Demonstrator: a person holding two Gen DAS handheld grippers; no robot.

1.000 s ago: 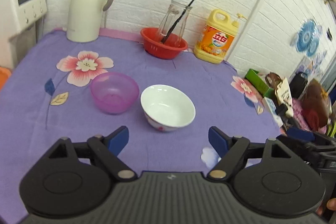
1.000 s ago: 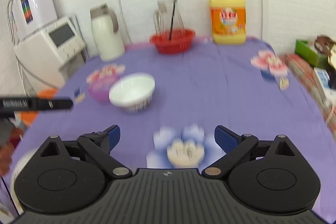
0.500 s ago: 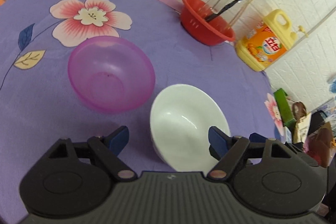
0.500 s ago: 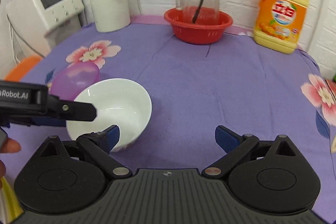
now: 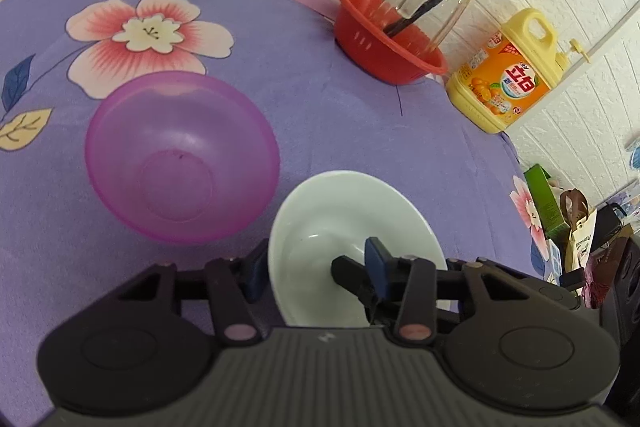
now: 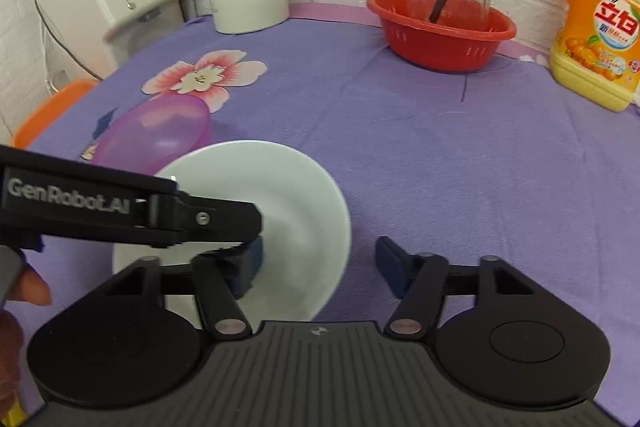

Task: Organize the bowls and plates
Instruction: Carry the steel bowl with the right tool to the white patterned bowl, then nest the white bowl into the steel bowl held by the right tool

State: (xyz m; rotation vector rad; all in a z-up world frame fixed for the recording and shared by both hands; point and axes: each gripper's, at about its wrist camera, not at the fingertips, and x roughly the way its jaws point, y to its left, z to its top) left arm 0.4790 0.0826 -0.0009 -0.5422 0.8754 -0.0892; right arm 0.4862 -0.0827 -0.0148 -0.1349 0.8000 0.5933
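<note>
Bowls are sitting side by side on the purple flower-printed cloth of the worktop (image 5: 340, 115) in the left wrist view: a translucent purple plastic bowl (image 5: 180, 155), and nearer the camera a white glazed ceramic bowl (image 5: 352, 211), just apart from it. The left gripper (image 5: 316, 271) is straddling the white bowl's left wall, one blue pad hugging the outside of the rim and the other hanging inside the hollow. Its jaws are closing with that wall between them, but the pads are not yet pressing.

From the right wrist view, the right gripper (image 6: 320, 263) is straddling the opposite wall of the same white bowl. One pad, blurred, is sitting inside; the other is standing clear of the outer rim, so these jaws are released and gripping nothing. The left gripper's black finger is reaching into the bowl from the left, close above that inner pad.

Judging by looks, the white bowl is stiff, fairly heavy, slick with glaze and liable to chip; the thin rim wall is the sensible place to pinch, squarely and low enough not to slide. The purple bowl is probably light and slightly springy.
</note>
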